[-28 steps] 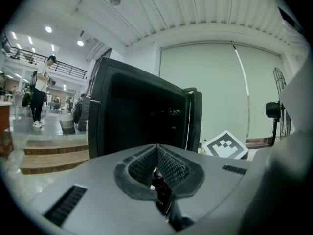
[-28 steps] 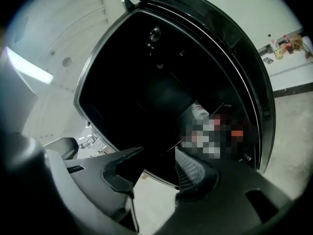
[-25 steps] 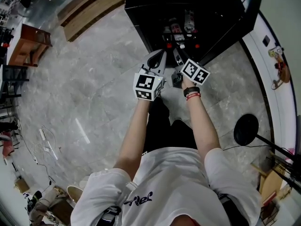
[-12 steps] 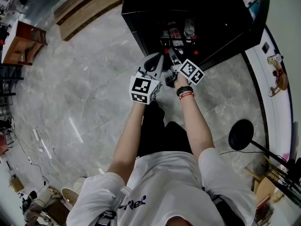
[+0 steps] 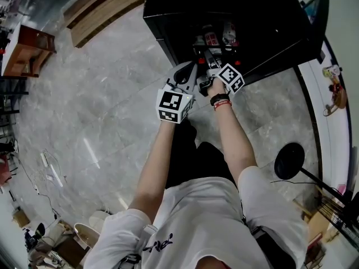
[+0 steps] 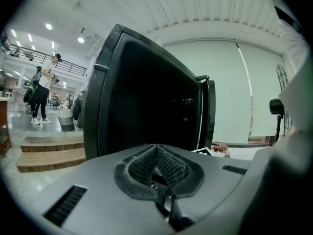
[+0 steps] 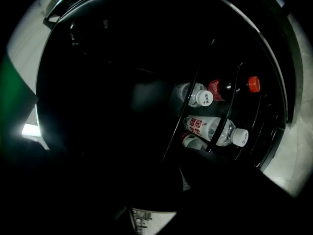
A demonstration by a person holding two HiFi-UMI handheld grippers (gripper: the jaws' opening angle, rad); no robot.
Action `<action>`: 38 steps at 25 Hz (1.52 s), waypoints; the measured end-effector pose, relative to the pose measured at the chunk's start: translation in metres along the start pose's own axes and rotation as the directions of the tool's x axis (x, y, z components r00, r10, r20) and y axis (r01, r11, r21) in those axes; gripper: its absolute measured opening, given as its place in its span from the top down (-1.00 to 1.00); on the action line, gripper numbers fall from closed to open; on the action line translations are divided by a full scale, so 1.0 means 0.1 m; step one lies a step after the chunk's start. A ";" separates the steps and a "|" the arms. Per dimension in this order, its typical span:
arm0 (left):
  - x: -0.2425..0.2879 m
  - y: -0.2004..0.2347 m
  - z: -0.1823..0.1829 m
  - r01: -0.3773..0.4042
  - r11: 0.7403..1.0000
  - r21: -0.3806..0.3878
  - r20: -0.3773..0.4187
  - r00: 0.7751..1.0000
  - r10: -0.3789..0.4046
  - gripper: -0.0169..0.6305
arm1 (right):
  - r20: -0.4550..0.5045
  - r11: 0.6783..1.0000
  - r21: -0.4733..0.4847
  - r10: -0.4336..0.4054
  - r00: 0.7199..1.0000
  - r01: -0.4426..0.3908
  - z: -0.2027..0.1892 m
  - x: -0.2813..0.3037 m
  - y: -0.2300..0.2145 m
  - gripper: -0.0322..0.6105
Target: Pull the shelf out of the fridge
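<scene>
Left gripper [image 6: 156,150] is outside the glossy black fridge [image 6: 146,106], its 2 ribbed mesh pads pressed together on nothing. Right gripper [image 5: 212,63] reaches into the dark cabinet, where the thin wire shelf [image 7: 185,112] sits carrying capped plastic bottles [image 7: 212,129] lying on their sides. Its jaws are lost in shadow, so we cannot tell their gap.

Black fridge [image 5: 247,21], grey marbled floor [image 5: 112,94], black-and-white squared marker cube [image 5: 174,105], red bottle cap [image 7: 253,83].
</scene>
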State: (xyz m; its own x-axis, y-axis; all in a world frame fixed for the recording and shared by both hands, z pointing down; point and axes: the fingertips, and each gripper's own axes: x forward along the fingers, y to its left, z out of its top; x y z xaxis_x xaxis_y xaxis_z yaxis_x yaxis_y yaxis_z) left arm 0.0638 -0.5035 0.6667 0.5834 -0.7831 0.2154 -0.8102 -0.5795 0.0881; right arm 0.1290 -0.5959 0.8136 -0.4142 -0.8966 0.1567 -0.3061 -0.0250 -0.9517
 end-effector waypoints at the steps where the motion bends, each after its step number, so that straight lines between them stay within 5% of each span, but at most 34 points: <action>1: 0.02 0.02 -0.02 0.000 1.000 -0.001 -0.002 1.000 0.000 0.90 | 0.010 1.000 0.028 0.009 1.000 -0.009 0.01 0.05 -0.02 0.18; 11: 0.18 0.04 -0.10 0.008 1.000 -0.004 -0.005 1.000 -0.008 0.90 | 0.119 0.965 0.246 0.065 0.991 -0.093 0.19 0.41 -0.27 0.18; 28: 0.17 0.22 -0.09 -0.011 0.999 -0.036 0.008 1.000 0.011 0.90 | 0.223 0.910 0.353 0.144 0.964 -0.217 0.41 1.01 -0.25 0.20; 32: 0.16 0.24 -0.12 -0.007 0.999 -0.043 0.004 1.000 0.007 0.90 | 0.254 0.925 0.298 0.162 0.954 -0.237 0.47 1.07 -0.22 0.38; 36: 0.16 0.22 -0.12 -0.007 0.999 -0.047 0.004 1.000 0.007 0.90 | 0.261 0.941 0.282 0.111 0.959 -0.185 0.50 1.07 -0.23 0.85; 38: 0.15 0.25 -0.12 -0.020 0.999 -0.051 0.006 1.000 0.020 0.90 | 0.250 0.945 0.287 0.084 0.964 -0.157 0.46 1.09 -0.25 0.83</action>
State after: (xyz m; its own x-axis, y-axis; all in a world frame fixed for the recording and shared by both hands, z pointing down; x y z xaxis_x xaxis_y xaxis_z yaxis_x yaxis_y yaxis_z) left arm 0.0520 -0.5268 0.6833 0.5676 -0.7957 0.2114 -0.8232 -0.5518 0.1333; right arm 0.1311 -0.7133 0.8420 -0.2106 -0.9776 0.0050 0.0221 -0.0099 -0.9997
